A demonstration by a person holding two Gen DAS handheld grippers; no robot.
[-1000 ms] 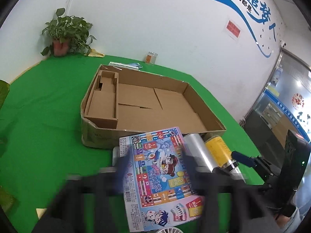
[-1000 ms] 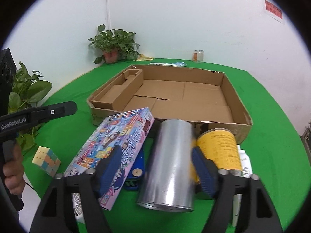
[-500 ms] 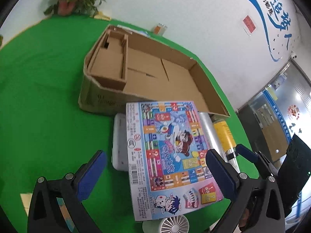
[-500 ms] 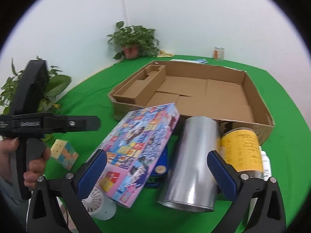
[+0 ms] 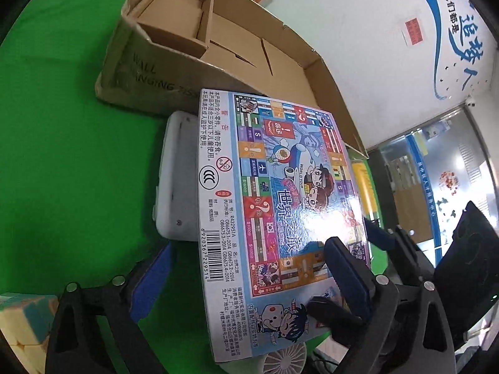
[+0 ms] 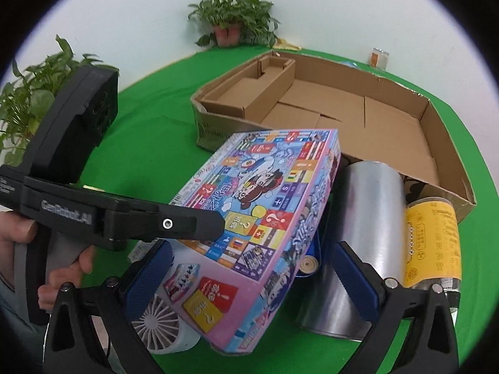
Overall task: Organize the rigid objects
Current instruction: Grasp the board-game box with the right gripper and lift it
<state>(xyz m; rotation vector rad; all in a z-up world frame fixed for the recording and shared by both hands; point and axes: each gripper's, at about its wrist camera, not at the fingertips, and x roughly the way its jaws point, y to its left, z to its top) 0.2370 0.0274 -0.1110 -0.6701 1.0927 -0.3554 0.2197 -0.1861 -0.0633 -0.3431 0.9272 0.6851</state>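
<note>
While both sets of tongs stand spread and pinch nothing, the step in hand looks like taking up the board game box [image 6: 259, 205] and moving it into the cardboard tray [image 6: 430, 143]. The box lies just in front of the tray's near wall, tilted, propped on a white device [image 5: 174, 180] and a small white fan [image 6: 162, 321], with a silver can [image 6: 358, 218] touching or nearly touching its right edge and a yellow-labelled jar [image 6: 432, 240] just beyond that. The left tongs [image 5: 246, 283] bracket the box's near end – 1 blue pad [image 5: 346, 274] sits over the printed lid, the other [image 5: 152, 277] hangs off its left side above the green surface [image 5: 62, 155]. The right tongs [image 6: 249, 277] straddle the box's near right corner. My judgement: a wide, flat, slick carton is best pinched across its thickness at an edge, not across its width, so the left tongs should drop 1 pad beneath the raised edge. Lift level – the can may roll if nudged. The tray's open floor right of its inner compartment looks wide enough to take the box flat.
</note>
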